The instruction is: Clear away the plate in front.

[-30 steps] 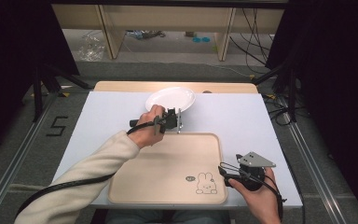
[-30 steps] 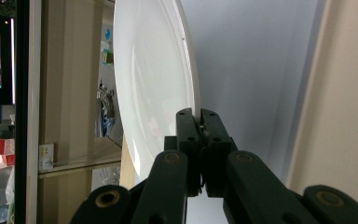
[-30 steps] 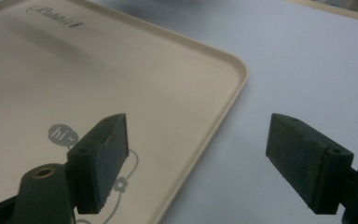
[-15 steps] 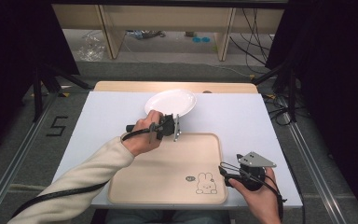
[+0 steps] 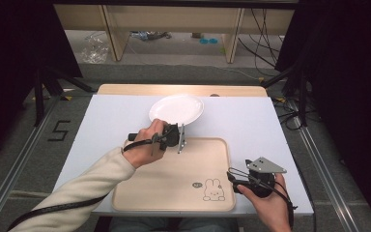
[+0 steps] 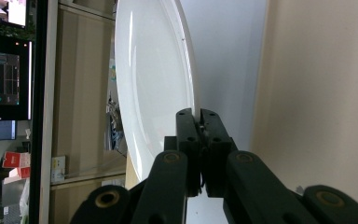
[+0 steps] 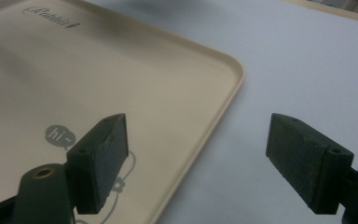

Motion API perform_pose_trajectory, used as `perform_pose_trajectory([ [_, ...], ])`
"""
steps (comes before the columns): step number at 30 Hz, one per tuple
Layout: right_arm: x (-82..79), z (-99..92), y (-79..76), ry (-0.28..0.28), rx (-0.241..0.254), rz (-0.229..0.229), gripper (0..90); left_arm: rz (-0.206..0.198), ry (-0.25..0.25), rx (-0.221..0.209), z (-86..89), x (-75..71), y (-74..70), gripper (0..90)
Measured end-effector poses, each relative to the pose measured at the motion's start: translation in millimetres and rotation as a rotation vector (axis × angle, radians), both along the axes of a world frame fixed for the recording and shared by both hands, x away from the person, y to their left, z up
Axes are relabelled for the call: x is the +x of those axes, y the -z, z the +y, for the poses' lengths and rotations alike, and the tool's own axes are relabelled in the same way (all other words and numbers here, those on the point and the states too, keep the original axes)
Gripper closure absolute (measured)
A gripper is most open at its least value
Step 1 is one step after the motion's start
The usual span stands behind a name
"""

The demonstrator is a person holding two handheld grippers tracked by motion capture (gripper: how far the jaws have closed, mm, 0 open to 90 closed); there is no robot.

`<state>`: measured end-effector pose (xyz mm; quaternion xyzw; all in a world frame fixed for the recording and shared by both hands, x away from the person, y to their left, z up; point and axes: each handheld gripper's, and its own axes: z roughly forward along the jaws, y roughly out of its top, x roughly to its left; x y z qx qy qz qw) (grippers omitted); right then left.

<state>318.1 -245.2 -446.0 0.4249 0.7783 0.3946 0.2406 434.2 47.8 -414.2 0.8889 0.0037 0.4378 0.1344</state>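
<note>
A white plate [image 5: 176, 108] lies on the pale table just beyond the beige rabbit tray [image 5: 174, 188]. My left gripper [image 5: 173, 127], rolled on its side, is shut on the plate's near rim. In the left gripper view the two black jaws pinch that rim [image 6: 199, 116], the plate [image 6: 154, 84] stands edge-on above them and the tray [image 6: 317, 93] is at the right. My right gripper [image 5: 232, 176] rests open at the tray's right edge. Its spread pads [image 7: 100, 154] straddle the tray's rim [image 7: 235, 74] with nothing between them.
The pale table top [image 5: 251, 121] has free room right of the plate and tray. A wooden strip [image 5: 183, 90] runs along its far edge. Beyond it are shelf legs and cables [image 5: 265, 34] on the floor. Metal rails [image 5: 24, 154] flank the table.
My left hand has drawn back toward the tray's far edge, and the plate has slid a little nearer with it. The right hand has kept still.
</note>
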Motion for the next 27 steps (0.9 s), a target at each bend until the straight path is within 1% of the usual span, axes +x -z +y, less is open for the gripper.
perform_pose_trajectory([
  [1, 0.3, -0.5, -0.1, -0.001, -0.007, -0.015, 21.9, -0.001, 0.003, -0.001, 0.8, -2.3, -0.2, 88.2],
  [7, 0.3, -0.4, -0.1, 0.002, -0.005, -0.011, 21.9, -0.017, 0.005, -0.005, 3.2, -8.5, -2.0, 88.2],
  [9, 0.4, -0.5, -0.1, 0.002, -0.006, -0.014, 21.9, -0.032, 0.011, -0.001, 4.4, -12.0, -3.2, 88.3],
  [10, 0.6, -0.7, 0.0, 0.001, -0.01, -0.019, 21.9, -0.022, 0.01, -0.004, 4.9, -13.2, -2.9, 88.2],
  [11, 0.6, -0.7, -0.1, 0.001, -0.01, -0.019, 21.9, -0.028, 0.014, -0.001, 5.0, -14.0, -4.0, 88.2],
  [12, 0.6, -0.7, -0.2, 0.001, -0.009, -0.019, 21.9, -0.022, 0.012, -0.005, 5.3, -15.2, -3.7, 88.2],
  [15, -0.1, -0.8, -0.9, 0.005, -0.017, -0.011, 21.9, -0.024, 0.016, -0.007, 5.6, -17.0, -4.4, 88.3],
  [16, 0.2, -0.7, -0.6, 0.002, -0.011, -0.02, 21.9, -0.021, 0.018, -0.009, 6.0, -19.2, -5.0, 88.2],
  [19, -0.2, -0.7, -1.1, 0.002, -0.009, -0.005, 21.9, -0.021, 0.022, -0.013, 6.4, -21.7, -5.1, 88.2],
  [21, -0.1, -1.1, -1.1, 0.005, -0.016, -0.014, 21.9, -0.023, 0.021, -0.012, 6.8, -24.5, -5.4, 88.2],
  [22, -0.3, -0.4, -1.0, 0.003, -0.002, -0.007, 21.9, -0.026, 0.026, -0.012, 7.3, -27.2, -5.1, 88.2],
  [23, -0.1, -0.6, -0.8, 0.002, -0.005, -0.012, 21.9, -0.022, 0.027, -0.016, 7.5, -28.2, -5.0, 88.2],
  [25, -0.3, -0.9, -1.3, 0.002, -0.01, -0.005, 21.9, -0.027, 0.029, -0.015, 7.9, -29.2, -5.4, 88.2],
  [26, -0.2, -0.9, -1.2, 0.002, -0.009, -0.005, 21.9, -0.032, 0.033, -0.007, 8.3, -30.3, -6.0, 88.2],
  [27, -0.3, -1.0, -1.3, 0.002, -0.009, -0.007, 21.9, -0.026, 0.026, -0.014, 8.7, -31.8, -5.4, 88.2],
])
